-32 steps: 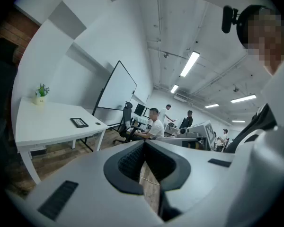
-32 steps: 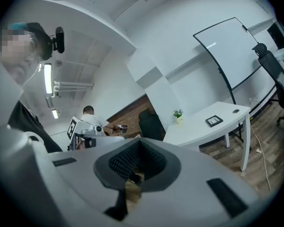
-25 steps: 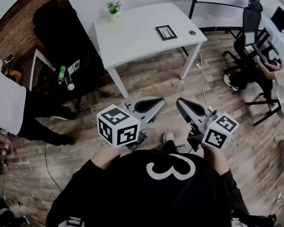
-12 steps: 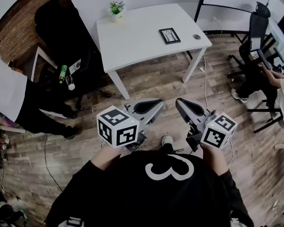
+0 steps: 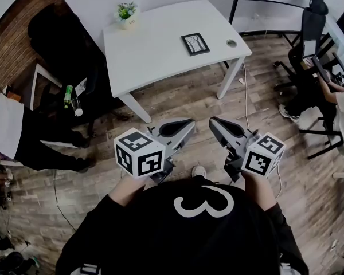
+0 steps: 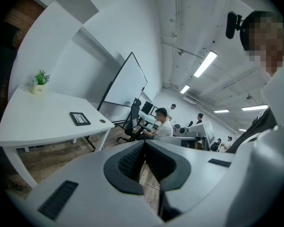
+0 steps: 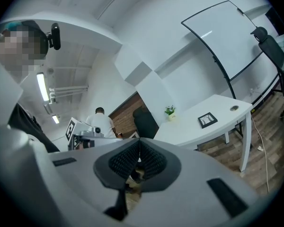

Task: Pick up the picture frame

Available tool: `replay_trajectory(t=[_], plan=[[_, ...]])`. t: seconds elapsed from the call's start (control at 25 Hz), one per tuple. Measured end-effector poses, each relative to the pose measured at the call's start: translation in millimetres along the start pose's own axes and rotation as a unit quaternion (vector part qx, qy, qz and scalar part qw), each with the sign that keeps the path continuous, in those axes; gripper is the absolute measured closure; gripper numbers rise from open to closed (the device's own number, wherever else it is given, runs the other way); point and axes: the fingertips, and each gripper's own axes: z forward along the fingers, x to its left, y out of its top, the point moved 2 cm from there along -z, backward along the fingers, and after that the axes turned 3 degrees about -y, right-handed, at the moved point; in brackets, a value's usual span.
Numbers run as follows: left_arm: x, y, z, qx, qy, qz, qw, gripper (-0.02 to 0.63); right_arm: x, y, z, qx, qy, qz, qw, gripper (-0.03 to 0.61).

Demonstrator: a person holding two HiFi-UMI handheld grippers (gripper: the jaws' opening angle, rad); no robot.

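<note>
The picture frame (image 5: pixel 195 43), small and black with a pale picture, lies flat on the white table (image 5: pixel 155 50) toward its right end. It also shows in the left gripper view (image 6: pixel 79 118) and in the right gripper view (image 7: pixel 207 119). My left gripper (image 5: pixel 189 125) and right gripper (image 5: pixel 213 122) are held side by side over the wood floor, well short of the table and pointing toward it. The left gripper (image 6: pixel 143 148) is shut with nothing in it. My right gripper (image 7: pixel 139 148) also has its pads together and holds nothing.
A potted plant (image 5: pixel 125 13) stands at the table's far left corner and a small round disc (image 5: pixel 231 42) lies right of the frame. A whiteboard stand (image 5: pixel 258 4), office chairs (image 5: pixel 309 27) and a seated person (image 5: pixel 338 102) are at the right. A dark chair (image 5: pixel 63 39), bottles (image 5: pixel 70 99) and another person (image 5: pixel 11 130) are at the left.
The table and frame have shifted left and grown slightly larger in the head view. Both grippers stay shut and side by side in front of the body.
</note>
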Motion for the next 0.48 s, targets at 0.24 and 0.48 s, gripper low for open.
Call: replay_trajectory(t=[0.24, 0.48], plan=[[8, 15, 45, 0.007, -0.003, 0.000, 1.0000, 0.597, -40, 22, -7, -0.004, 0.000, 0.006, 1.000, 0.555], [9, 30, 95, 0.019, 0.005, 0.004, 0.9998, 0.598, -84, 43, -24, -0.007, -0.001, 0.014, 1.000, 0.555]])
